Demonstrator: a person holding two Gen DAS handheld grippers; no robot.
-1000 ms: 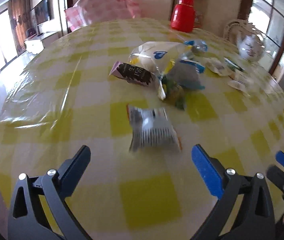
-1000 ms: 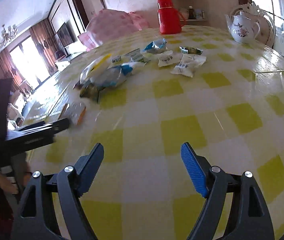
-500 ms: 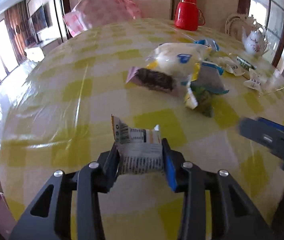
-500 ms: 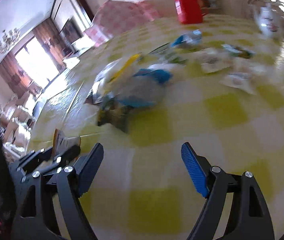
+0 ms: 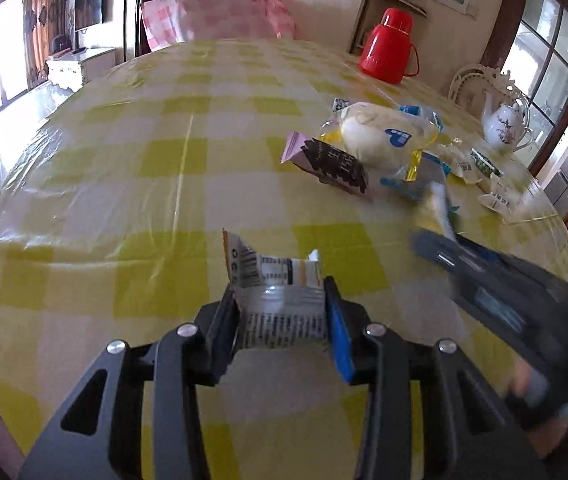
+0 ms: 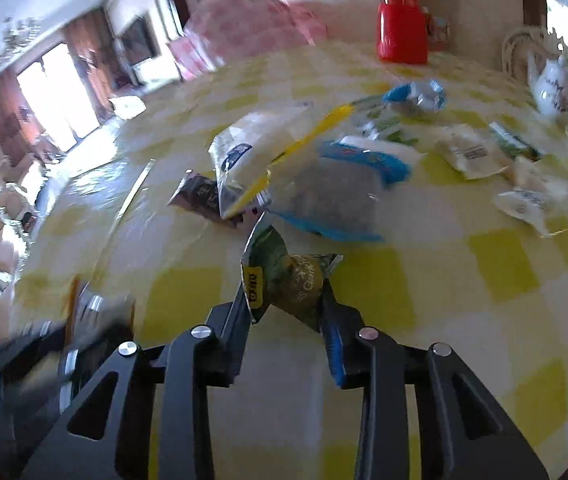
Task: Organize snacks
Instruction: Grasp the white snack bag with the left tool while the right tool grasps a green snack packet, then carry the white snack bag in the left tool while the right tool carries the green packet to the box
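Both tongs are loaded: my left gripper (image 5: 282, 320) clamps a small silver-and-white foil packet (image 5: 276, 300), and my right gripper (image 6: 285, 308), jaws just closing, pinches a green foil sachet (image 6: 284, 280). Sorting has barely begun, I judge; the heap of mixed snack bags (image 6: 311, 168) lies unsorted on the yellow-checked tablecloth (image 5: 124, 168).

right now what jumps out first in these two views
Each hand-held gripper is clamped on a snack: the left hand-held gripper on a silver barcode packet, the right hand-held gripper, its jaws just closed, on a green packet. Beyond lie the snack pile and a red thermos on the yellow-checked table.
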